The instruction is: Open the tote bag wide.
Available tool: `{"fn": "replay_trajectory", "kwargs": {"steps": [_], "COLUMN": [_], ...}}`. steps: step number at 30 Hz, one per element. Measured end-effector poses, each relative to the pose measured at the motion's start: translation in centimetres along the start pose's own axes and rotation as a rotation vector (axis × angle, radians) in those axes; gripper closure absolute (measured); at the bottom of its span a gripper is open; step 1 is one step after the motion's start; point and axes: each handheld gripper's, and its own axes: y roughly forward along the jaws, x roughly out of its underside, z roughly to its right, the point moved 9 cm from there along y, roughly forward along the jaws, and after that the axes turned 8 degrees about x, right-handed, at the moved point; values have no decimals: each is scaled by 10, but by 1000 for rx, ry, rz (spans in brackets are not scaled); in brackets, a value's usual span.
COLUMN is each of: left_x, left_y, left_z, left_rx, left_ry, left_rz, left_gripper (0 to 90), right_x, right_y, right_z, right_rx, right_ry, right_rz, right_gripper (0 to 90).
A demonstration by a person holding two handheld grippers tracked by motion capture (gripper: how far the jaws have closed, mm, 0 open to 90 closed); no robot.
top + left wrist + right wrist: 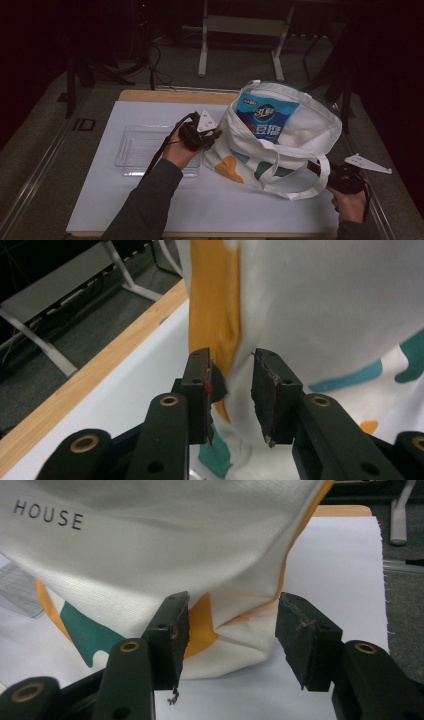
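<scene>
A white tote bag (300, 135) with orange and teal patches stands open on the white mat, a blue food packet (265, 117) upright inside it. My left gripper (215, 137) is at the bag's left side. In the left gripper view the left gripper (233, 357) is open, an orange-and-white fold of the bag (220, 330) lying between its jaws and brushing the left pad (212, 385). My right gripper (316, 169) sits low at the bag's near right, under a handle loop (320, 182). Its jaws (232, 602) stand open around the bag's bottom corner (235, 630) without pressing it.
A clear plastic tray (125, 150) lies on the mat left of the bag, just beyond the left hand. The white mat (150, 200) covers a wooden table (150, 95). A metal stand (240, 25) is on the floor behind.
</scene>
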Motion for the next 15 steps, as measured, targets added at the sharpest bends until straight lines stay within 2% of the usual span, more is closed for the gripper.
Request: {"fn": "replay_trajectory", "kwargs": {"steps": [6,12,15], "left_x": [-1,2,4], "left_y": [4,1,1], "left_z": [2,2,2], "left_rx": [0,1,3], "left_ry": [16,9,9], "left_rz": [-1,-6,-13], "left_gripper": [852,864,864], "right_x": [-1,-6,-10], "right_y": [0,-7,-9], "right_z": [-3,-3,-1], "right_rx": [-9,-14,-26], "right_ry": [-7,-2,20], "right_rz": [6,26,47], "right_gripper": [478,494,514]}}
